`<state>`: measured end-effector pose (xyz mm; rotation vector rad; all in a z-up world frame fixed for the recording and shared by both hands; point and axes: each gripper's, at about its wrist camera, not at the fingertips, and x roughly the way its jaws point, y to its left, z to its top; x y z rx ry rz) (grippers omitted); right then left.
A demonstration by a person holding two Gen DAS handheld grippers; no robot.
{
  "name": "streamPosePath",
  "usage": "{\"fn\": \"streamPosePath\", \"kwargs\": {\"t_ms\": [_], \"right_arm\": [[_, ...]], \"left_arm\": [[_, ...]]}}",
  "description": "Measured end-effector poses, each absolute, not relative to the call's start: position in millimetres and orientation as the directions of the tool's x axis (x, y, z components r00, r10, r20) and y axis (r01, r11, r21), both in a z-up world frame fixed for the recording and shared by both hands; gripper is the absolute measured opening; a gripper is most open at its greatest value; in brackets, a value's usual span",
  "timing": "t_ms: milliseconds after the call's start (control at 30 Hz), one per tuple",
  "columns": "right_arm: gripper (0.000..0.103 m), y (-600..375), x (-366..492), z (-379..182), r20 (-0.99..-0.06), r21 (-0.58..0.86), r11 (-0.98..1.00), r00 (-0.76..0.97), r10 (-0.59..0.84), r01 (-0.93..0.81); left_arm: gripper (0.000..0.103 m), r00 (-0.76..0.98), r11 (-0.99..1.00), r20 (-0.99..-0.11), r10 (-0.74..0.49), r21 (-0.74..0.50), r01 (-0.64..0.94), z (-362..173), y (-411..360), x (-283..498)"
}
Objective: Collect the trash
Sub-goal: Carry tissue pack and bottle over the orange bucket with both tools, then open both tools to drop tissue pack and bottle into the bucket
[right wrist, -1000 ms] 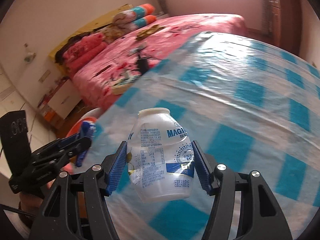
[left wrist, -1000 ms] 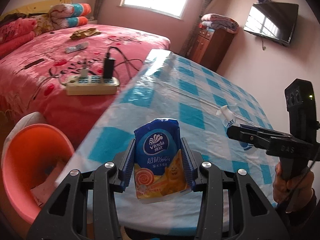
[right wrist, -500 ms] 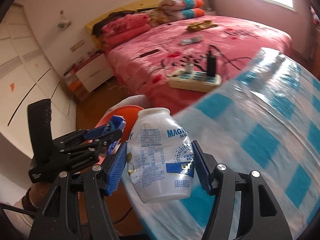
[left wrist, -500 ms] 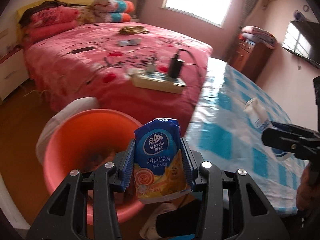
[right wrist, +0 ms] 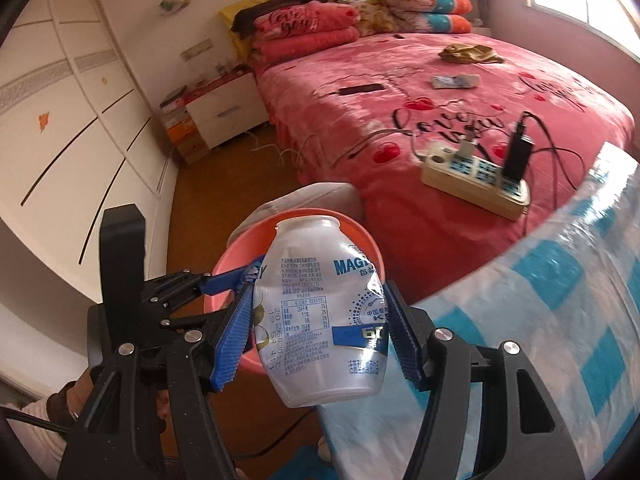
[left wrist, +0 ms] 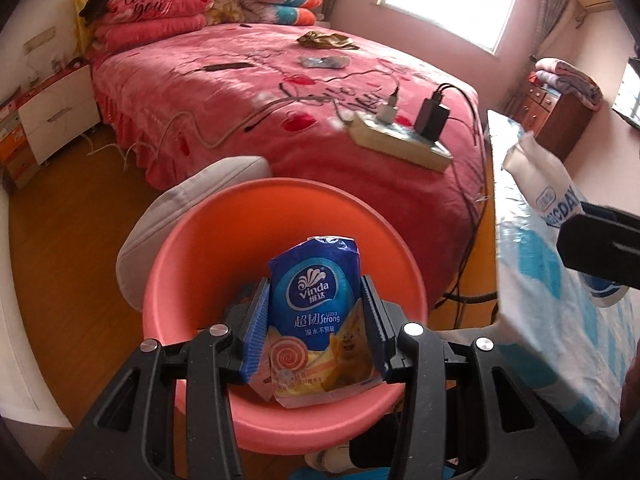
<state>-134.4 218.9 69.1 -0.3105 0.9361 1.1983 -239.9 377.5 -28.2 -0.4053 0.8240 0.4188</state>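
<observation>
Now, drop step:
Left gripper (left wrist: 316, 320): clenched on tissue pack (left wrist: 316, 320), frame centre, over pink basin (left wrist: 192, 248); release there.
Right gripper (right wrist: 320, 320): grasping white bottle (right wrist: 320, 312); basin behind it, so carry further before releasing.

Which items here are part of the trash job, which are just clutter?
Job: tissue pack in left gripper; plastic bottle in right gripper; pink basin.

Clutter: power strip, remote, folded quilts, nightstand.
</observation>
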Motion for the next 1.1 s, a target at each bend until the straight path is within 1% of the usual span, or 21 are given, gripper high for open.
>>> {"fn": "streamPosePath", "kwargs": {"t_ms": [267, 600, 633, 700, 767, 800, 833, 900, 933, 1100], "right_arm": [[0.064, 241, -142, 56, -0.777, 0.212, 0.349, 0.059, 0.627, -0.913], [0.064, 256, -148, 38, -0.783, 0.162, 0.340, 0.090, 0.616, -0.926], [0.065, 257, -149, 37, -0.781, 0.156, 0.348, 0.100, 0.617, -0.925], [0.083, 255, -145, 33, -0.782, 0.164, 0.379, 0.114, 0.612, -0.911], [0.085, 249, -140, 32, -0.772, 0.220, 0.387, 0.083, 0.630, -0.895], [0.086, 246, -138, 31, -0.768, 0.242, 0.393, 0.072, 0.636, -0.887], [0.087, 243, -136, 31, -0.767, 0.248, 0.403, 0.076, 0.637, -0.881], [0.089, 235, -133, 32, -0.764, 0.249, 0.426, 0.094, 0.639, -0.870], [0.089, 229, -131, 33, -0.758, 0.257, 0.437, 0.101, 0.645, -0.862], [0.089, 202, -124, 36, -0.749, 0.260, 0.494, 0.149, 0.645, -0.830]], "left_arm": [[0.045, 0.578, 0.831, -0.789, 0.207, -0.170, -0.530, -43, 386, -242], [0.046, 0.557, 0.815, -0.805, 0.205, -0.175, -0.552, -54, 392, -243], [0.048, 0.552, 0.814, -0.809, 0.204, -0.173, -0.554, -56, 393, -243], [0.055, 0.542, 0.810, -0.814, 0.207, -0.168, -0.562, -59, 393, -242], [0.064, 0.527, 0.807, -0.824, 0.208, -0.161, -0.569, -62, 393, -242], [0.074, 0.513, 0.800, -0.830, 0.221, -0.146, -0.581, -64, 394, -242], [0.078, 0.506, 0.797, -0.831, 0.231, -0.137, -0.588, -64, 394, -243], [0.080, 0.497, 0.792, -0.833, 0.243, -0.125, -0.597, -63, 395, -243], [0.084, 0.490, 0.789, -0.835, 0.250, -0.118, -0.603, -62, 396, -243], [0.089, 0.482, 0.790, -0.827, 0.289, -0.078, -0.608, -54, 393, -242]]}}
